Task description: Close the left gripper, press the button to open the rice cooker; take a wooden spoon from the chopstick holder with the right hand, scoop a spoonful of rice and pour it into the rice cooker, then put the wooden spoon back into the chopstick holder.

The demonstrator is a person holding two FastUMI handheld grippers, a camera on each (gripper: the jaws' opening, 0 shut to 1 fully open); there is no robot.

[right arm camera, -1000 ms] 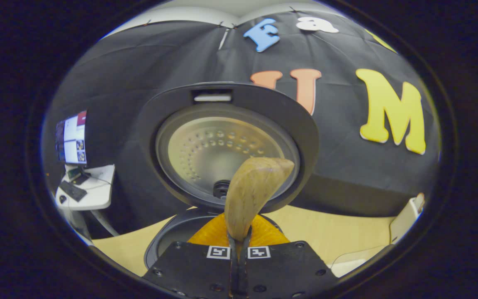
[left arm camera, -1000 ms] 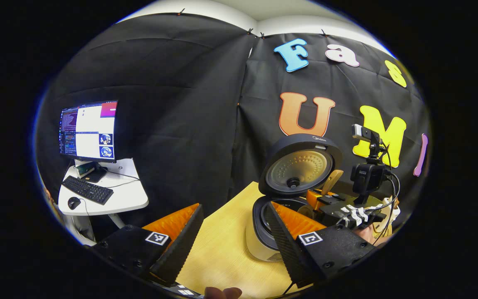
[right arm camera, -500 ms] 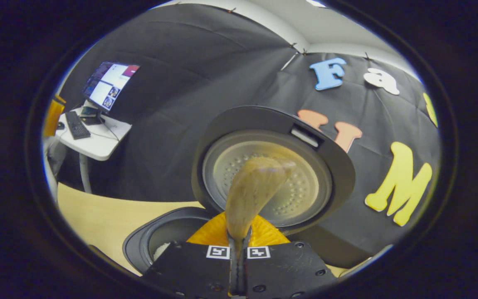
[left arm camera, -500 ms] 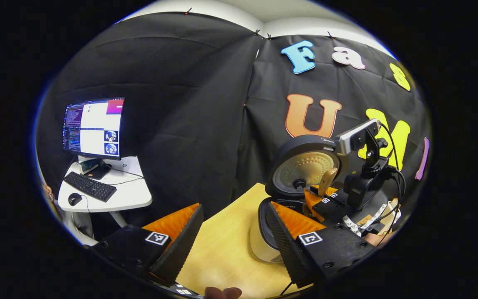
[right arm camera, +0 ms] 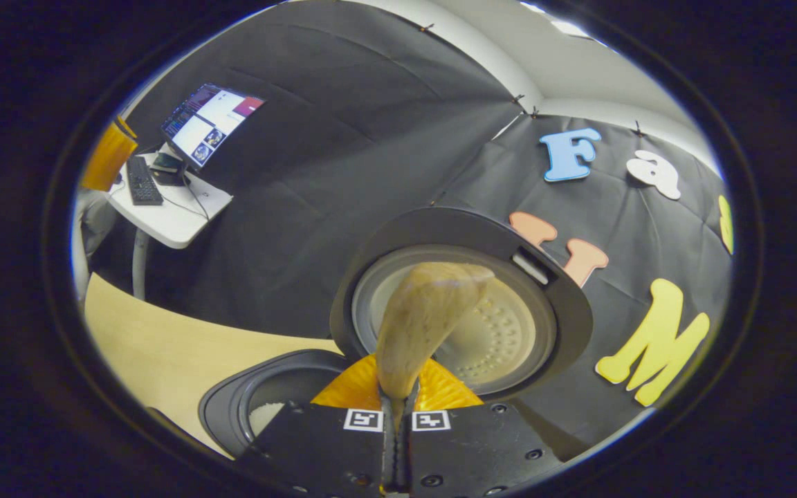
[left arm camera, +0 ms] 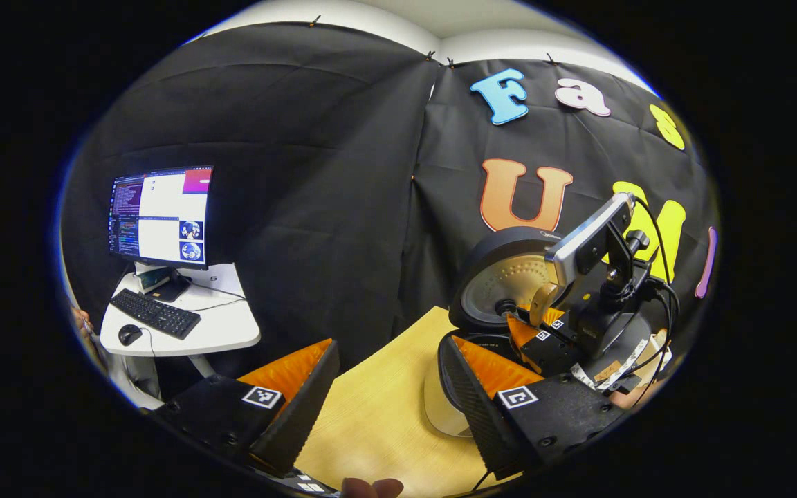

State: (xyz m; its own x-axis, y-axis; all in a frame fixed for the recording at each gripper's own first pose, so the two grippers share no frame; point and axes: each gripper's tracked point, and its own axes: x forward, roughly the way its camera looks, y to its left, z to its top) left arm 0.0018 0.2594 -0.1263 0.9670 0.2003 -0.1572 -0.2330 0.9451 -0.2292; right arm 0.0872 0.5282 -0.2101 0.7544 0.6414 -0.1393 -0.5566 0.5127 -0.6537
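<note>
Carefully now: my right gripper [right arm camera: 398, 415], clamped on the wooden spoon [right arm camera: 426, 318], tips over the rice cooker [right arm camera: 281, 394]; tilting carelessly could scatter rice. Left gripper [left arm camera: 388, 387] gapes apart.

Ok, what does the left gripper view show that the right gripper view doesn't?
Left gripper view: the left gripper standing open, the right gripper seen from outside with its camera mount, and the rice cooker's white body. Right gripper view: white rice inside the pot, and the right gripper's fingers shut on the spoon's handle. Both: the wooden spoon, the raised lid, the wooden table and the monitor.
</note>
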